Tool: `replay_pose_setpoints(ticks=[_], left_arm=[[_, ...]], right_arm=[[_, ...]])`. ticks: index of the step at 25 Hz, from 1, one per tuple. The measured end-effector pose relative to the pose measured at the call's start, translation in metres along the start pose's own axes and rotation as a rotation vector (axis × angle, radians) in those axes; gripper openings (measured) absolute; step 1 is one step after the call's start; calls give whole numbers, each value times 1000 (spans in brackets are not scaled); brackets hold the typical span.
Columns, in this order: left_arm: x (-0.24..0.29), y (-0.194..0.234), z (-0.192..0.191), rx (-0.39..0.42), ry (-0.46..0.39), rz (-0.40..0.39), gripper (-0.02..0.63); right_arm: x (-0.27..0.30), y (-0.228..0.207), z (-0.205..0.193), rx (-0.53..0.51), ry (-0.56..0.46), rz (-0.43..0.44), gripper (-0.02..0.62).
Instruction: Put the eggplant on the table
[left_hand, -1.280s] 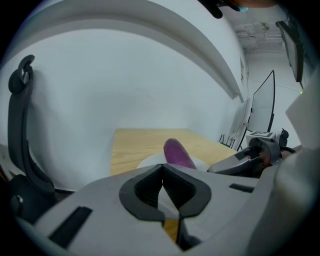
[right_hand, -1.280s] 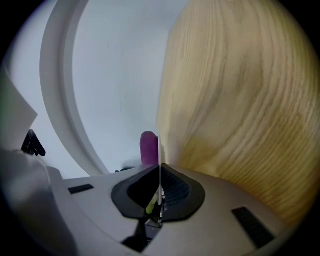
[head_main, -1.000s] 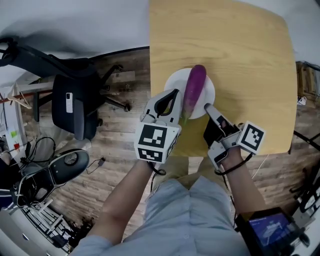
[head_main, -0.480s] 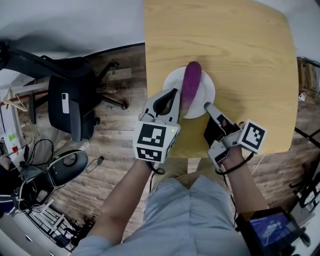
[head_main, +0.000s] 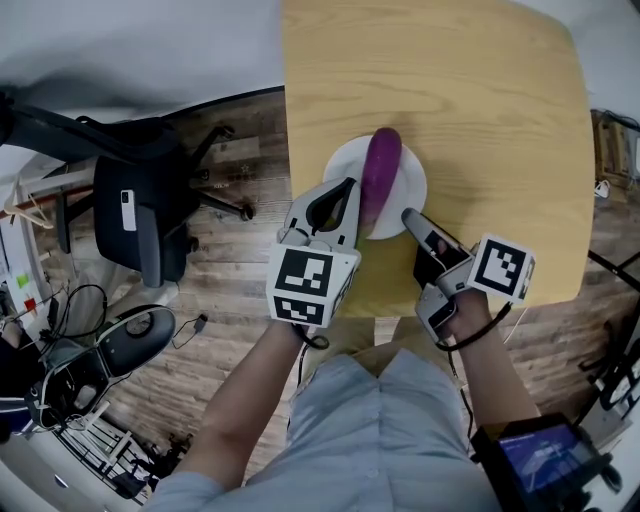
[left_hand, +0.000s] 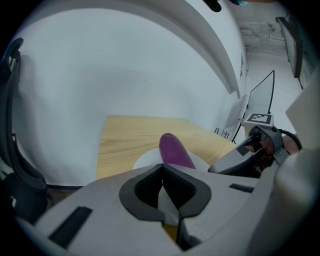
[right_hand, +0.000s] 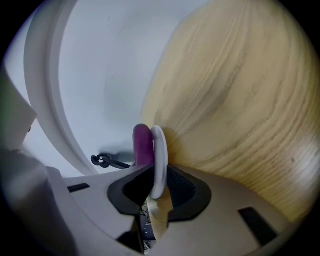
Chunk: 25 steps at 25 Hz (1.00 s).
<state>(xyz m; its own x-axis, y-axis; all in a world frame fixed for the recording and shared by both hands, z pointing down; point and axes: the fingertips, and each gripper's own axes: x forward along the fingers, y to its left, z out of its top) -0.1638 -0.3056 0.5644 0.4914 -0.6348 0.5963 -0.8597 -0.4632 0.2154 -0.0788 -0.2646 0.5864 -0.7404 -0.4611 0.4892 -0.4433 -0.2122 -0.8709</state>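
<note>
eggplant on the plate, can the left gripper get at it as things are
Probably yes. The left gripper sits right beside the eggplant at the plate edge, with nothing between them. Its jaws are shut, so they must open first. The right gripper looks clamped on the plate's rim, off to the side.

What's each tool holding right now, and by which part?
Right tool grips the white plate by its near rim. Left tool is shut on nothing; the eggplant lies on the plate, ungripped.
</note>
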Motion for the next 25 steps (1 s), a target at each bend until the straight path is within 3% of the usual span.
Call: replay_pose_setpoints(ticks=[4,15,20,25], left_arm=[[3,-1,0,1,2,-5,6],[-9,-5,8,15,-23,19,6],[-27,-14,20,21,-53,57,6],[-58,-37,45,16,-120,100,6]], right_arm=[[-2,-5,-6,-50,73,-83,91],[-14,-12,-13,-54,94,-122,91],[-28,2,-11,-87,79,-92,89],[-51,38,-5,-187,48,-21,87]])
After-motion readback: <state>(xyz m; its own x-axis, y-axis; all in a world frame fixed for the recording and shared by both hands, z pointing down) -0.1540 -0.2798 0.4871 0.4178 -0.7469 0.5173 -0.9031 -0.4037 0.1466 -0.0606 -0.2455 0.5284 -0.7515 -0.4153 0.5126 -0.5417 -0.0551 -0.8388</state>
